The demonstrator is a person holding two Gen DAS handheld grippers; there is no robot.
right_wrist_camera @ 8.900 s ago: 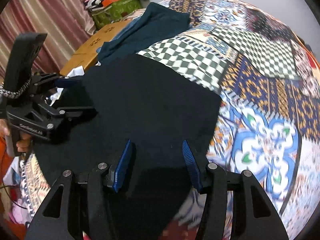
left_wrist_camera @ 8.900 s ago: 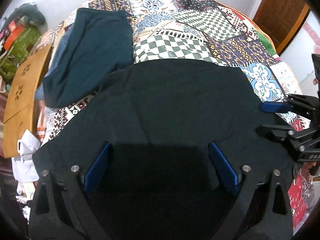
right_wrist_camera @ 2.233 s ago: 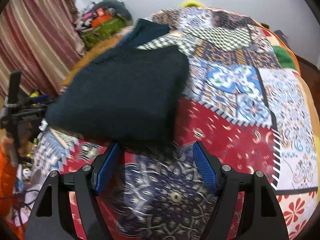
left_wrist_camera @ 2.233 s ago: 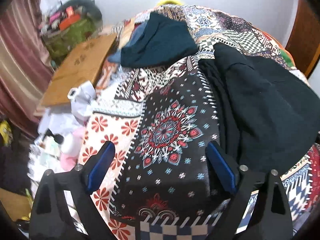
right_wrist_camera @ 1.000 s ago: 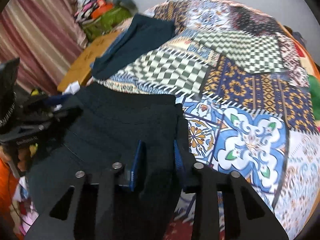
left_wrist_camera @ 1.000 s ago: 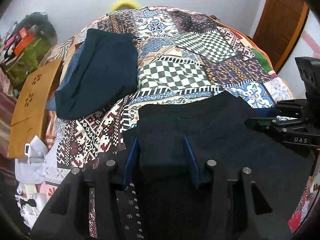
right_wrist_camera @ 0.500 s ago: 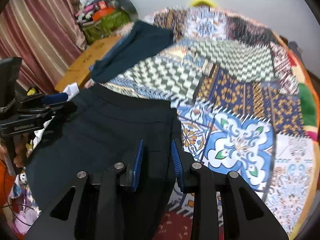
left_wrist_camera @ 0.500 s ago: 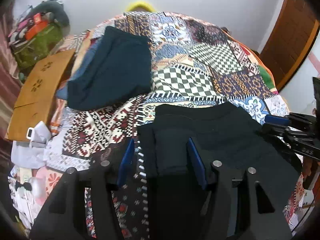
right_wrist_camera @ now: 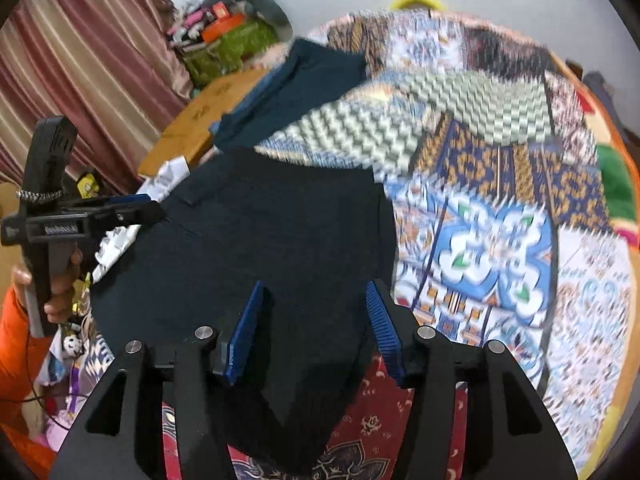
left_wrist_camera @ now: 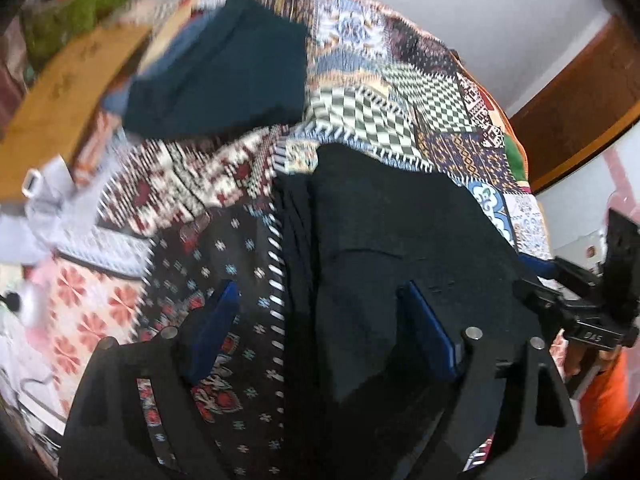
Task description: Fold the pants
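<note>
Left wrist view is showing the left hand-held gripper (left_wrist_camera: 320, 320) gaping, jaws just opening above the black pants (left_wrist_camera: 392, 232) lying on the bed (left_wrist_camera: 400, 112); right hand-held gripper (right_wrist_camera: 316, 328) likewise spreading, unclamped

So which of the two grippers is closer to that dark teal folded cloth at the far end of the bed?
Left. The left gripper sits on the black pants' side nearest the teal cloth; the right gripper is over the pants' opposite edge, farther away.
</note>
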